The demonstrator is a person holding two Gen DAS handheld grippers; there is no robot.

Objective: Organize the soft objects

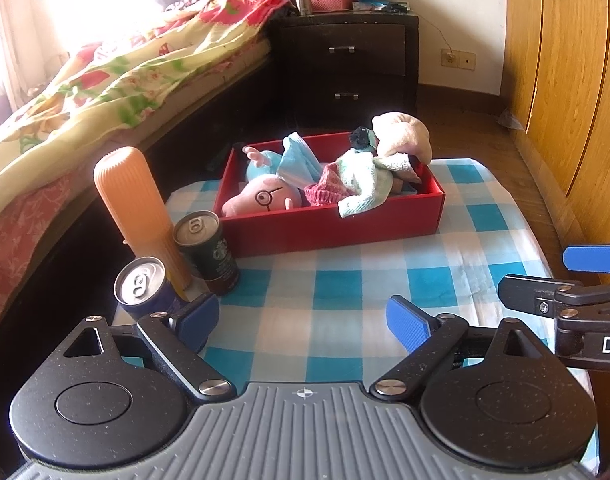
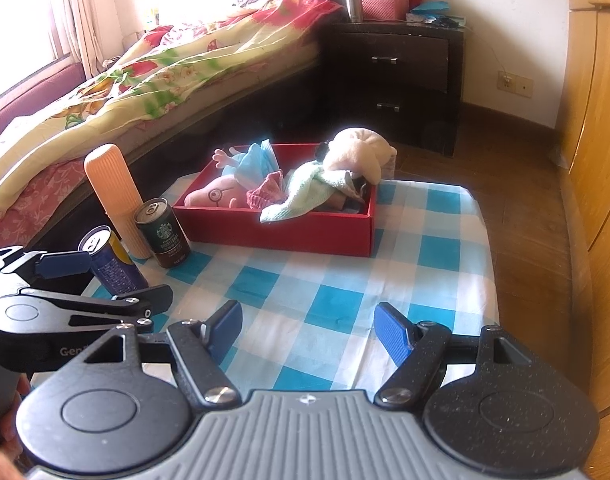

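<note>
Two grippers: left gripper (image 1: 305, 326) and right gripper (image 2: 309, 330) hover low over the near edge of the blue-and-white checked tablecloth (image 1: 337, 284), each with blue pads spread apart and nothing between them.
Left edge: tall ribbed orange plastic bottle (image 1: 135, 204), dark green coffee can (image 1: 207, 252) and blue drink can (image 1: 145, 290) stand close together, hard items apparently kept out of the sorting.
Far middle: shallow red cardboard box (image 1: 329, 224) already holds the soft things, a pink plush pig with round glasses (image 1: 261, 198), a pink knitted hat (image 1: 327, 192) and a pale green knitted sweater (image 1: 365, 184) that spills over the front wall.
Far right corner: cream plush toy (image 1: 403, 136) rides on the pile.
Status: judging by the bare cloth, sorting looks nearly done.
</note>
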